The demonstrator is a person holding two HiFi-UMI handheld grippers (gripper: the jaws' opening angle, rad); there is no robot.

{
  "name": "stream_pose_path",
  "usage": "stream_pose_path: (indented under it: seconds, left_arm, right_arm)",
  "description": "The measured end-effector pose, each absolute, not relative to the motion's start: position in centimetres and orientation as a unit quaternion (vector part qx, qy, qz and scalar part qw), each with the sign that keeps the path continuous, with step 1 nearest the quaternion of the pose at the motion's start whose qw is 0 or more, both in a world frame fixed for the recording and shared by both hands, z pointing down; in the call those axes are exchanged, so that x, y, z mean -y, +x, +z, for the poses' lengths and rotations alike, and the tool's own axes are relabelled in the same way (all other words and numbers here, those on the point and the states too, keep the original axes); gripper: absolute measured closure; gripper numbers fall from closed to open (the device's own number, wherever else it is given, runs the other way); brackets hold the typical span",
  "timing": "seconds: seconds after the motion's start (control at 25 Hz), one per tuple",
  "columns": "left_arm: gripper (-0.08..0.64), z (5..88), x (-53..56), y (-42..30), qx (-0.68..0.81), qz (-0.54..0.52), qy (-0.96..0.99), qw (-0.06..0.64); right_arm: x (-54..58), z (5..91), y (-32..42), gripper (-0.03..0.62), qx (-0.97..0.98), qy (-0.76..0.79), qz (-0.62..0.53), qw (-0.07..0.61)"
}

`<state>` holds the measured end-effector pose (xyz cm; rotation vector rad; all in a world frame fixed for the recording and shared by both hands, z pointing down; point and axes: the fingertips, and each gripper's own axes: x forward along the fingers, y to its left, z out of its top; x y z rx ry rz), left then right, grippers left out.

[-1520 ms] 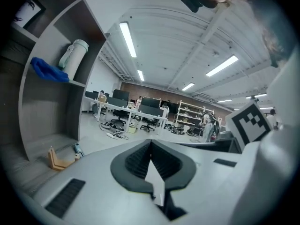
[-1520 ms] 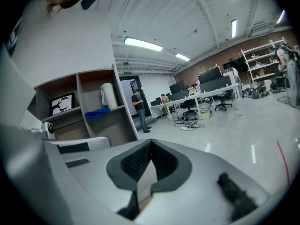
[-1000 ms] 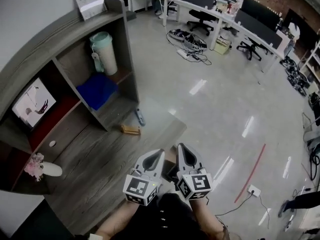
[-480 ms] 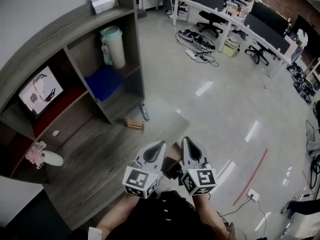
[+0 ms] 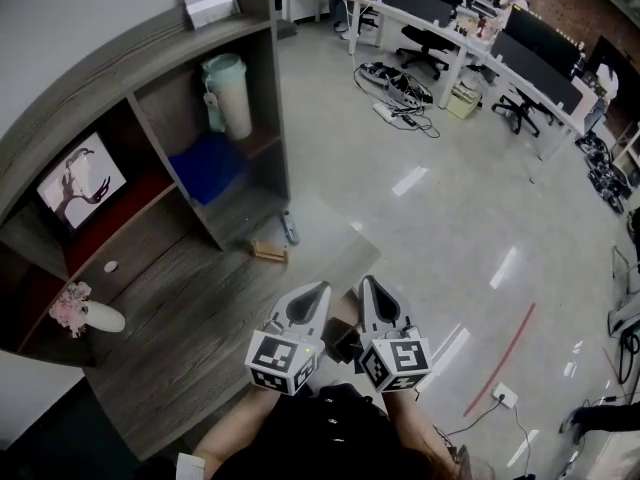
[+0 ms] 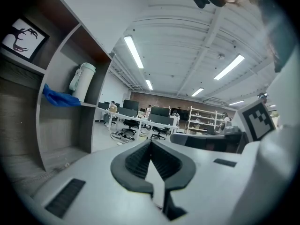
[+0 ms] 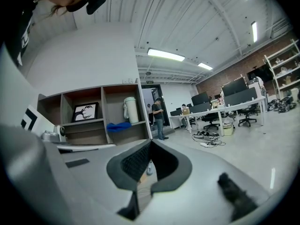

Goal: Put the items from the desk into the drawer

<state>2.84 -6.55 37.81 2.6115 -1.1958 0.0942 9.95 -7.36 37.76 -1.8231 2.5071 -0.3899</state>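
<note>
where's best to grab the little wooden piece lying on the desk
Probably across its short width at the middle, coming from above: the wooden piece lies flat and lengthwise on the desk, with bare surface along both long sides.

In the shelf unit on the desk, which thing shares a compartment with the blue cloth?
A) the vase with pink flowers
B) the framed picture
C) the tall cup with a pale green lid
C: the tall cup stands right beside the blue cloth in the same end compartment.
</note>
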Motion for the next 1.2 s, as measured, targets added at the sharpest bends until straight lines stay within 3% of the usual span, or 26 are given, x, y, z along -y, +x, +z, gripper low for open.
stream_pose_path:
  seconds: [0.64,1.2]
  left_arm:
    - [0.551,37.8,7.0,1.7,0.432,0.034,0.892,0.133]
    - [0.551,40.0,8.3,-5.4,0.508,0.040,0.846,0.155]
  right_arm:
    - [7.8,38.1,8.7,0.580,-0.807,-0.575,-0.132,0.001]
    - [10.9,39.9,3.1,0.580,-0.838,-0.522,-0.156,-0.022]
